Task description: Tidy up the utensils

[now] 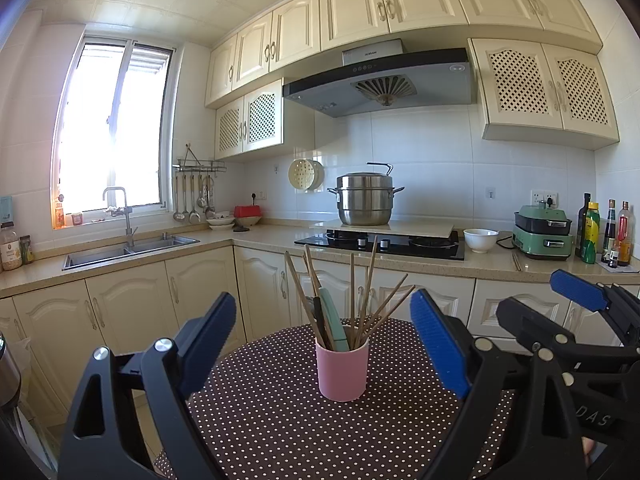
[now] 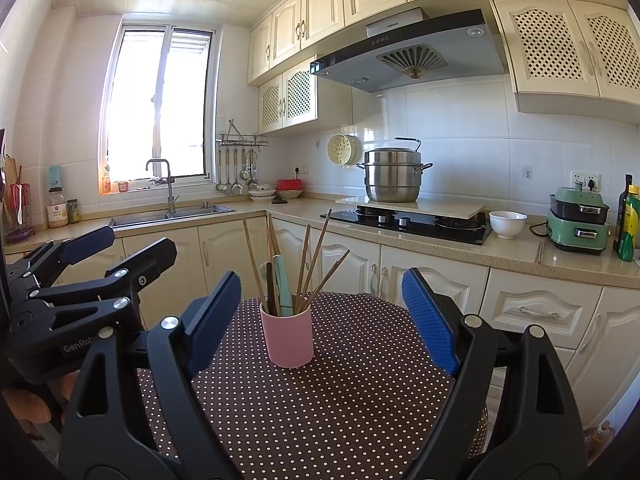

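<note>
A pink cup stands upright on a round table with a brown polka-dot cloth. In it stand several wooden chopsticks, a mint-green handled utensil and a dark one. My left gripper is open, its blue pads wide on either side of the cup and short of it. My right gripper is also open, with the cup ahead between its fingers, untouched. Each gripper shows at the edge of the other's view.
Behind the table runs an L-shaped counter with cream cabinets, a sink, a gas hob bearing a steel steamer pot, a white bowl, a green appliance and bottles. A pair of chopsticks lies on the counter.
</note>
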